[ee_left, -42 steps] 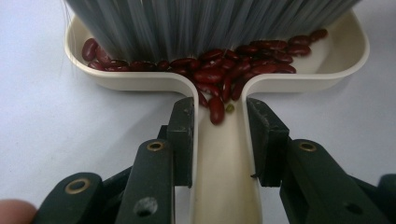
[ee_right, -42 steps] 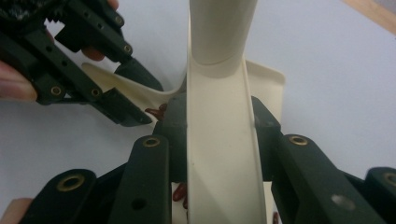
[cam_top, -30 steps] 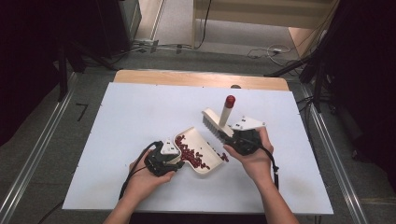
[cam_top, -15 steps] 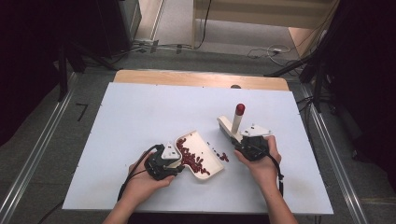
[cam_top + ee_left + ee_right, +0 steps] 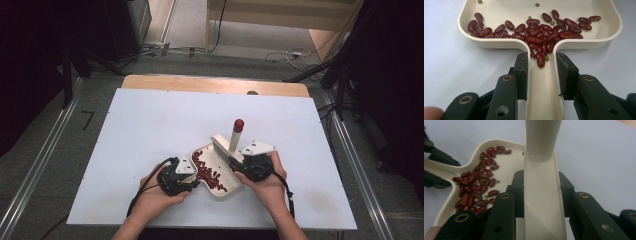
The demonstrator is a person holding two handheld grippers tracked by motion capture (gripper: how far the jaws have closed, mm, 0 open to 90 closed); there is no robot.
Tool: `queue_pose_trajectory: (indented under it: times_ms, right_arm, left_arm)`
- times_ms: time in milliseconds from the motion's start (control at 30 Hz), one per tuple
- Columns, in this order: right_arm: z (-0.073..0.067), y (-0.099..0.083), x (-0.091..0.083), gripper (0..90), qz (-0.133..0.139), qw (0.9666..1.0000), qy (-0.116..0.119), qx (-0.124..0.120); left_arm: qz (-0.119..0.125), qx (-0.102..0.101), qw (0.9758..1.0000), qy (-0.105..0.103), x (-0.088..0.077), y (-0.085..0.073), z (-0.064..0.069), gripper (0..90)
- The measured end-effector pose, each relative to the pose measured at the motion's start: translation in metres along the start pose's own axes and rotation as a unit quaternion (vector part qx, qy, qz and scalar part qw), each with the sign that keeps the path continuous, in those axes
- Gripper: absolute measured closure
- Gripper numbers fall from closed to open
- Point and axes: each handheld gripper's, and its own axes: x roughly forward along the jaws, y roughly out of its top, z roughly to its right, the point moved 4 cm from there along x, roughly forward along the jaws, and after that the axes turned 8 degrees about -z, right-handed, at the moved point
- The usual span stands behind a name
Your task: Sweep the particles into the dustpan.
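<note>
I see one white table (image 5: 150,125) carrying one cream dustpan (image 5: 220,172) near the middle of its near edge. My left gripper (image 5: 541,72) pinches the dustpan's handle, one jaw pressed on each side. Several dozen red beans (image 5: 536,32) lie heaped in the pan where it meets the handle, with about five small green beans (image 5: 552,23) scattered among them. My right gripper (image 5: 541,192) pinches the cream back of one brush (image 5: 541,195), whose red-tipped handle (image 5: 238,124) points toward the table's far edge. The brush head rests at the dustpan's open far edge.
</note>
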Motion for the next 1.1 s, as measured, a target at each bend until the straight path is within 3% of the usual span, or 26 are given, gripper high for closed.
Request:
queue_pose_trajectory:
  times_ms: [167,300,533,733,900,1100]
  right_arm:
    - [-0.021,0.004,-0.003,64.9,0.003,0.9994,0.027,-0.022]
    - [-0.023,0.008,-0.011,64.9,0.017,0.9989,0.034,-0.028]
    - [0.012,0.004,-0.033,64.9,0.044,0.9989,0.001,0.018]
    - [0.038,-0.010,-0.033,64.9,0.025,0.9980,-0.030,0.050]
    - [0.035,-0.016,-0.016,64.9,-0.012,0.9987,-0.038,0.030]
    - [0.009,-0.009,-0.008,64.9,-0.027,0.9994,-0.017,-0.014]
  left_arm:
    - [-0.003,0.002,1.0000,-0.001,0.001,0.000,0.000,65.3]
    - [-0.003,0.002,1.0000,-0.002,0.001,-0.001,-0.001,65.3]
    - [-0.001,0.002,1.0000,-0.002,0.001,-0.001,-0.001,65.3]
    - [0.000,0.001,1.0000,-0.003,0.001,-0.001,-0.001,65.3]
    - [-0.004,0.003,1.0000,-0.005,-0.001,-0.002,-0.002,65.3]
    - [-0.006,0.004,1.0000,-0.006,0.000,-0.002,-0.003,65.3]
